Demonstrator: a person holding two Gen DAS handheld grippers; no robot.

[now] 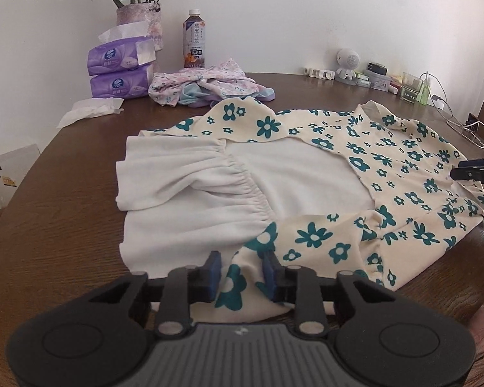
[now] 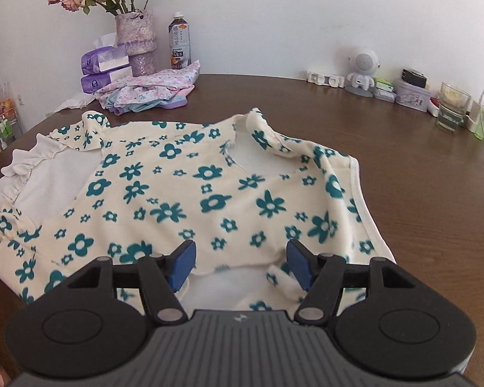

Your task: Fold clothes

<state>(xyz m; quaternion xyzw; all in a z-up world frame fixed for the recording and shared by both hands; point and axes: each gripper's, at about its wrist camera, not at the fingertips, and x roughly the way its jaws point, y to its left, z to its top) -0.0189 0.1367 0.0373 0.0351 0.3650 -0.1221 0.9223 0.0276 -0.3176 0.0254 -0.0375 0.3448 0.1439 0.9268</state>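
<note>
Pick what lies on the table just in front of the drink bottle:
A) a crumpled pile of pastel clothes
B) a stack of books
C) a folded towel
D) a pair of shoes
A: a crumpled pile of pastel clothes sits in front of the drink bottle, behind the flowered garment.

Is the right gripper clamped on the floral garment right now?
No. The right gripper stands open over the floral garment, its blue pads wide apart with cloth lying loose between them.
</note>
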